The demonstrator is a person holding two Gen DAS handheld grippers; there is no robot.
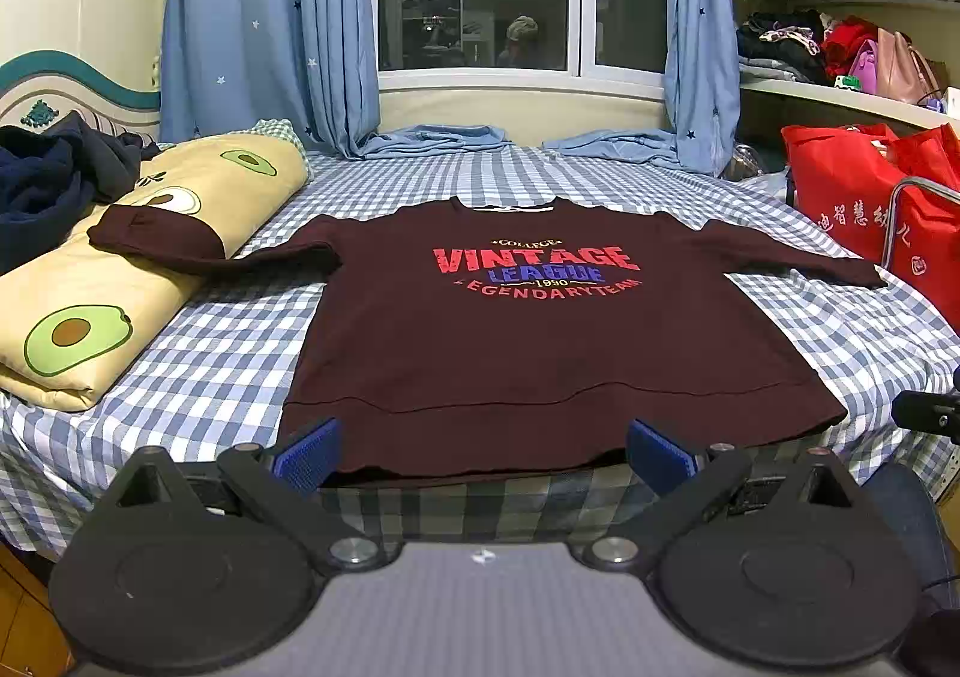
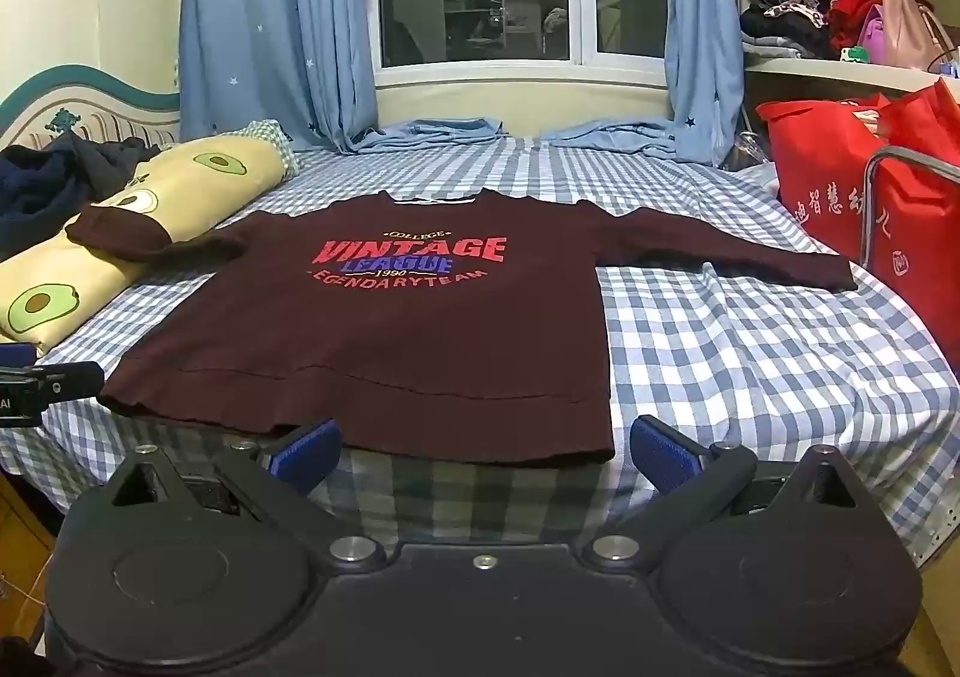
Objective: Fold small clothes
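A dark maroon sweatshirt (image 1: 528, 341) (image 2: 384, 329) with red and blue "VINTAGE LEAGUE" print lies flat, face up, on the blue-and-white checked bed (image 1: 228, 353) (image 2: 750, 353). Both sleeves are spread out; the left sleeve (image 1: 156, 236) drapes over a pillow. My left gripper (image 1: 483, 452) hovers open just before the hem, nearer its left part, blue pads wide apart and empty. My right gripper (image 2: 483, 449) is open too, in front of the hem's right corner, holding nothing.
A cream avocado-print pillow (image 1: 120, 287) (image 2: 90, 269) lies on the left with dark clothes (image 1: 54, 179) behind it. Red bags (image 1: 870, 203) (image 2: 852, 185) stand at the bed's right edge beside shelves. Blue curtains and a window are at the back.
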